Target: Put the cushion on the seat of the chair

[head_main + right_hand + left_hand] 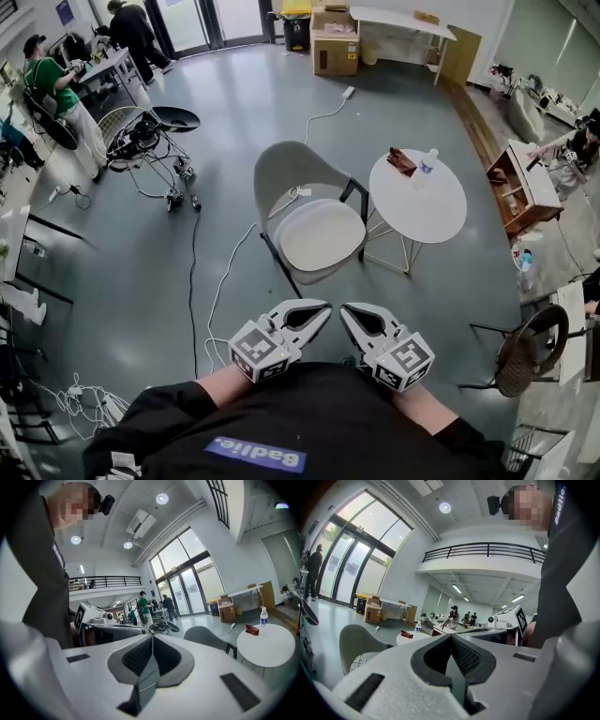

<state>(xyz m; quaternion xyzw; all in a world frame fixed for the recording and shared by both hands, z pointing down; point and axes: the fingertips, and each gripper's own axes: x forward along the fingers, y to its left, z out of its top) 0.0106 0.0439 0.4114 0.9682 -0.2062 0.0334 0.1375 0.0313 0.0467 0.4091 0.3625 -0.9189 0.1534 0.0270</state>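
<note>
A grey shell chair [295, 169] stands on the floor ahead of me, and a pale cushion [322, 234] lies flat on its seat. Both grippers hover low, close to my body and well short of the chair. My left gripper [325, 307] is shut, its jaws meeting at the tip with nothing between them. My right gripper [345, 311] is likewise shut and empty, its tip almost touching the left one. The left gripper view shows the left gripper [451, 635] with the chair [354, 637] off to its left. In the right gripper view the right gripper [152, 637] has the chair [206, 637] to its right.
A round white table [441, 202] stands right of the chair, with a bottle [428, 161] and a dark red item [401, 161] on it. White cables [216, 300] run over the floor at left. A wheeled frame [150, 150] is at far left, a wicker chair [525, 352] at right.
</note>
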